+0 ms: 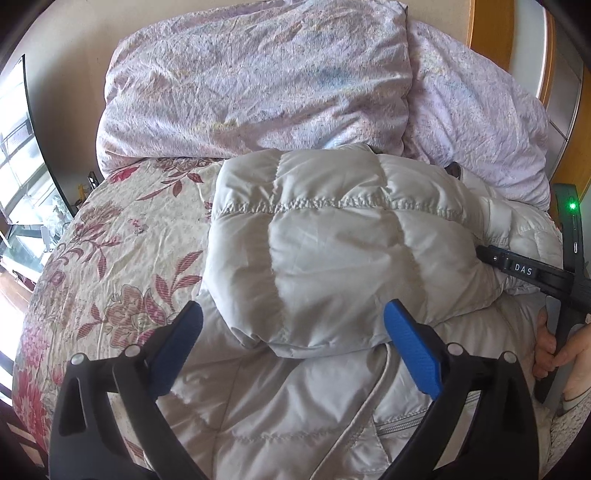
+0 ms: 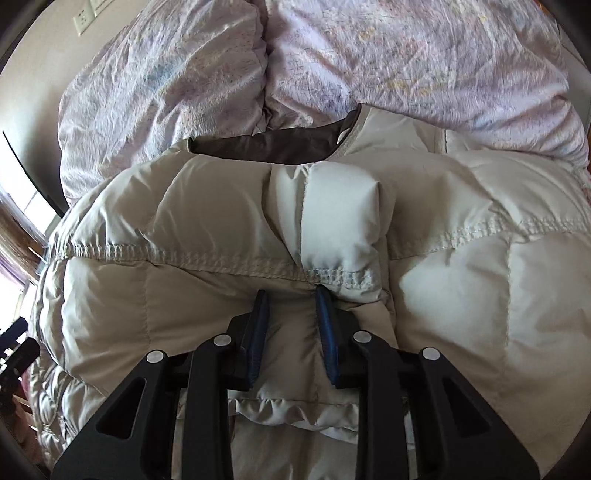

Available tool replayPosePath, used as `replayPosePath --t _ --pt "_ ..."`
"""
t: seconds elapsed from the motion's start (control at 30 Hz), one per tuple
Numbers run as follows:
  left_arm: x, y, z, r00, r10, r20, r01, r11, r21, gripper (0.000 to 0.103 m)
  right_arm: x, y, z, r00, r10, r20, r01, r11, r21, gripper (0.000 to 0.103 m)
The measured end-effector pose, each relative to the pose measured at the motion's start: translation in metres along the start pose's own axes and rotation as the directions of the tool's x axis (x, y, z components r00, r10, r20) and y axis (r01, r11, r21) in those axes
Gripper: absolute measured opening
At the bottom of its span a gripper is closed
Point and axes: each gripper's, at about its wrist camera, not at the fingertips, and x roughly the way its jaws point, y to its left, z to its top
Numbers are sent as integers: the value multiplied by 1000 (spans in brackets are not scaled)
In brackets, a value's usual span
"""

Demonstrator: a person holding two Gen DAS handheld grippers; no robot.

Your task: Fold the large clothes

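A pale grey quilted puffer jacket lies on the bed, one part folded over the rest. My left gripper is open above its folded edge, blue pads on either side, holding nothing. The right gripper's black body presses into the jacket's right side in the left wrist view. In the right wrist view my right gripper is shut on a pinch of the jacket just below a stitched seam. The dark brown lining shows at the collar.
The jacket rests on a floral bedspread. A crumpled lilac duvet is piled behind it against the wall and also shows in the right wrist view. A window is at left and a wooden headboard at right.
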Motion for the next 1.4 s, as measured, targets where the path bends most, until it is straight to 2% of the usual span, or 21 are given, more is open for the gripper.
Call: replayPosePath --t 0.2,0.27,0.37,0.4,0.43,0.5,0.57,0.63,0.7,0.8,0.97,1.07,1.13,1.23,1.4 --pt "-12 3 -5 998 54 33 -55 998 27 101 -16 -21 -3 991 131 -3 -130 987 97 26" --pt "-14 6 -6 998 58 33 -59 998 24 101 -25 -28 -5 989 145 -4 -144 983 115 26" --pt "-18 9 -9 998 60 29 -60 998 25 101 -44 -38 -8 993 120 7 -119 985 122 29" --pt "-19 9 -11 998 57 25 -58 998 31 101 -53 -43 -9 995 100 16 -102 988 120 36" --pt "-20 10 -13 998 58 20 -59 998 35 101 -61 -48 -10 997 71 20 -73 990 124 53" --pt "-23 14 -18 998 67 2 -67 997 40 101 -81 -63 -17 998 53 46 -59 988 140 61" --pt "-26 21 -23 998 63 -14 -63 997 36 101 -94 -74 -21 998 37 53 -45 988 145 65" --pt "-30 31 -30 998 56 -37 -55 998 23 101 -112 -91 -30 999 24 49 -31 988 152 81" --pt "-35 44 -38 996 61 -70 -60 998 13 101 -131 -110 -41 999 -8 37 2 986 167 87" --pt "-43 59 -51 993 60 -98 -59 998 10 101 -152 -139 -58 1000 -26 6 25 980 199 87" --pt "-61 85 -76 991 -14 -135 13 1000 -5 101 -178 -189 -92 996 49 -75 -24 952 306 87" --pt "-68 101 -91 976 -119 -180 111 992 -52 101 -188 -210 -116 988 104 -114 -57 932 358 87" --pt "-73 107 -100 969 -160 -186 149 986 -72 101 -194 -223 -132 982 142 -126 -82 914 396 87" --pt "-76 112 -111 962 -193 -194 182 981 -72 101 -198 -230 -151 971 196 -135 -123 897 424 87" --pt "-74 117 -127 930 -276 -242 255 960 -113 100 -199 -236 -176 954 265 -144 -173 872 457 87"
